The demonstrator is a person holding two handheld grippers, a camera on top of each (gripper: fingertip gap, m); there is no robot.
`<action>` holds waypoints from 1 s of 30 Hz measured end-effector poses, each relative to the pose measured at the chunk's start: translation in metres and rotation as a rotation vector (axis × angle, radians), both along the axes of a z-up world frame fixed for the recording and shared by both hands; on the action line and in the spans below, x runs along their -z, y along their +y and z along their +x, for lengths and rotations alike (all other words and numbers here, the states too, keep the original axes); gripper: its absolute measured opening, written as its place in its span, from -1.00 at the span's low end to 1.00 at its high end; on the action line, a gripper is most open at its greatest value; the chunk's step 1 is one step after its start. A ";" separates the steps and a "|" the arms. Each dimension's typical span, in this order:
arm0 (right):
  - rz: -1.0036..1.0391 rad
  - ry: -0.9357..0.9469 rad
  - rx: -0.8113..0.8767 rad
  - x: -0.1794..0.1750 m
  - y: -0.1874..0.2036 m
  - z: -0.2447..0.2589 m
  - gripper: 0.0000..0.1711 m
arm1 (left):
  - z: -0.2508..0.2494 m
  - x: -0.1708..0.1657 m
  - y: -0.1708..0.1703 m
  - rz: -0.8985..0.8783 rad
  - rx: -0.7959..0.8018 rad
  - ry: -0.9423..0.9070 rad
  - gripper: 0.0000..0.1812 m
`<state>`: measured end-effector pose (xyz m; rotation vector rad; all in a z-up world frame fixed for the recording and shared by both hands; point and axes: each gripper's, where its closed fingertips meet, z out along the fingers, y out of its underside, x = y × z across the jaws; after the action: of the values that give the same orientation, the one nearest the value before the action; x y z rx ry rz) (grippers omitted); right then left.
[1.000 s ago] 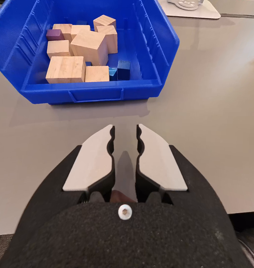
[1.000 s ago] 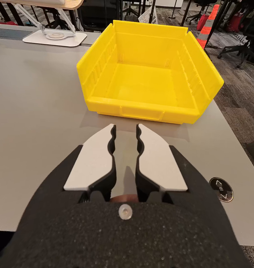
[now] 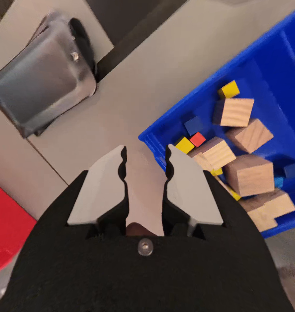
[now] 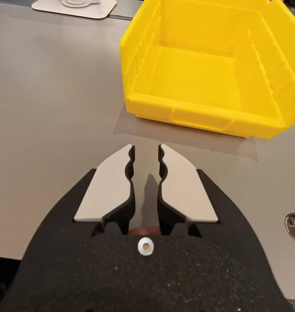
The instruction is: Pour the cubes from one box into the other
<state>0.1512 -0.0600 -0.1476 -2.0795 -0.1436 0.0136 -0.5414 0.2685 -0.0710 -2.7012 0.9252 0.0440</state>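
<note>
Grey and matte, the table (image 4: pixel 59 101) fills most of both views. On the right side of the left wrist view, the blue box (image 3: pixel 261 76) appears rotated in the frame and holds the cubes (image 3: pixel 249 175): several large plain wooden ones, plus small yellow, red and blue ones gathered toward its lower left corner. The left hand-held gripper (image 3: pixel 145 148) sits at the centre bottom of that view with its jaws parted by a clear gap and nothing between them; its right fingertip lies just beside the box's corner, and contact cannot be told. A blurred grey metal plate (image 3: pixel 42 84) lies in the upper left, and a red shape (image 3: pixel 6 222) shows at the left edge. In the right wrist view the yellow box (image 4: pixel 202 114) stands upright on the table in the upper right, no cubes visible inside. The right hand-held gripper (image 4: pixel 146 146) hovers near its front wall, jaws apart and holding nothing. A pale flat base (image 4: pixel 75 8) lies at the top left.
</note>
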 end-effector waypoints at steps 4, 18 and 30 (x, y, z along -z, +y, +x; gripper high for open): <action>0.000 0.034 0.047 -0.002 0.003 0.002 -0.70 | 0.014 0.009 0.004 -0.110 0.190 -0.062 -0.60; -0.064 0.063 -0.157 -0.018 0.045 -0.105 -0.70 | 0.023 0.055 0.013 -0.259 0.640 0.215 -0.91; -0.381 0.056 -0.902 -0.095 0.145 -0.392 -0.60 | 0.015 0.056 -0.008 -0.238 0.505 0.181 -0.90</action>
<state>-0.2404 0.0855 -0.0529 -2.2078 -1.0990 0.6876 -0.5263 0.2604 -0.1267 -2.6102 1.7402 0.0789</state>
